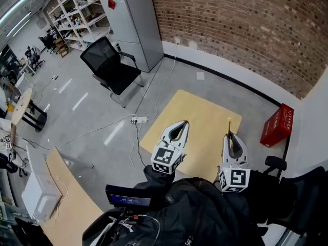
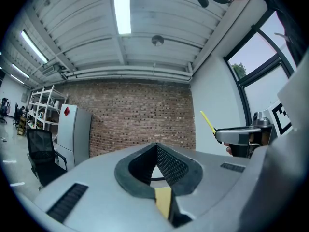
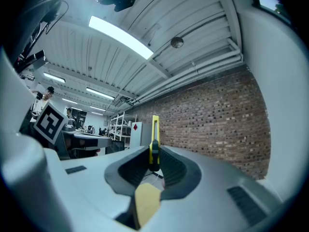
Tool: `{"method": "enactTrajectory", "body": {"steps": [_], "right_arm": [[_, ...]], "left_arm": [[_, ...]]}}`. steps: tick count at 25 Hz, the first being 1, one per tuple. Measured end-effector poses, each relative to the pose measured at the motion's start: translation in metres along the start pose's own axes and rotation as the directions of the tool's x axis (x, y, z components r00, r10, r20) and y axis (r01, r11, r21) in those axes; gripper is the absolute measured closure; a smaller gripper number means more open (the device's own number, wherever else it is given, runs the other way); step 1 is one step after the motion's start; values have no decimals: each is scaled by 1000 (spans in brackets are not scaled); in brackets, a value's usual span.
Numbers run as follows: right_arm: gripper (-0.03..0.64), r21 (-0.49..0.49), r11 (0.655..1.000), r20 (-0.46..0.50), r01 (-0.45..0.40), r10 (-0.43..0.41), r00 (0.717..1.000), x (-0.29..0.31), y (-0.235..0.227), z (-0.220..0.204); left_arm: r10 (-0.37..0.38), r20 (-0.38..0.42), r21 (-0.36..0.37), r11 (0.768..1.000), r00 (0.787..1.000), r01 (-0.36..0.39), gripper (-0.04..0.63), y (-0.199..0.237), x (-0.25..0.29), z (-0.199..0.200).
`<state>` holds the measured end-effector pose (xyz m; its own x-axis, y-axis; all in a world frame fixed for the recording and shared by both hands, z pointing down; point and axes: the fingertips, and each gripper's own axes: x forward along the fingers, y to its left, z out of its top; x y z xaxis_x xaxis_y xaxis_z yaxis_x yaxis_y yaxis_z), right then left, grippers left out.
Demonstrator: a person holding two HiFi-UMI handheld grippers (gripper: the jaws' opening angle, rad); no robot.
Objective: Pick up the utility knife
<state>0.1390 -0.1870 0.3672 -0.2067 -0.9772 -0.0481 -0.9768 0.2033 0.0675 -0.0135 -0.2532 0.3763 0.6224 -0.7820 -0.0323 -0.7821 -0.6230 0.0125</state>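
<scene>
My right gripper (image 1: 229, 133) is shut on a slim yellow utility knife (image 1: 229, 125), held up in the air over the small wooden table (image 1: 205, 117). In the right gripper view the knife (image 3: 154, 139) stands upright between the closed jaws, its yellow body sticking out past the tips (image 3: 154, 166). My left gripper (image 1: 179, 127) hovers beside it to the left, shut with nothing in it. From the left gripper view the jaws (image 2: 157, 151) meet at their tips, and the right gripper with the knife (image 2: 208, 123) shows at the right.
A red crate (image 1: 277, 125) stands right of the table by the wall. A black office chair (image 1: 111, 68) and a grey cabinet (image 1: 133, 24) stand at the back left. Cables and a power strip (image 1: 138, 120) lie on the floor left of the table.
</scene>
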Motion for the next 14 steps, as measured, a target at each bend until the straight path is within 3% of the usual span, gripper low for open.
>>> {"method": "enactTrajectory", "body": {"steps": [14], "right_arm": [[549, -2, 1000, -7, 1, -1, 1000, 1, -2, -1]], "left_arm": [[-2, -19, -5, 1000, 1000, 2, 598, -2, 3, -6]]}}
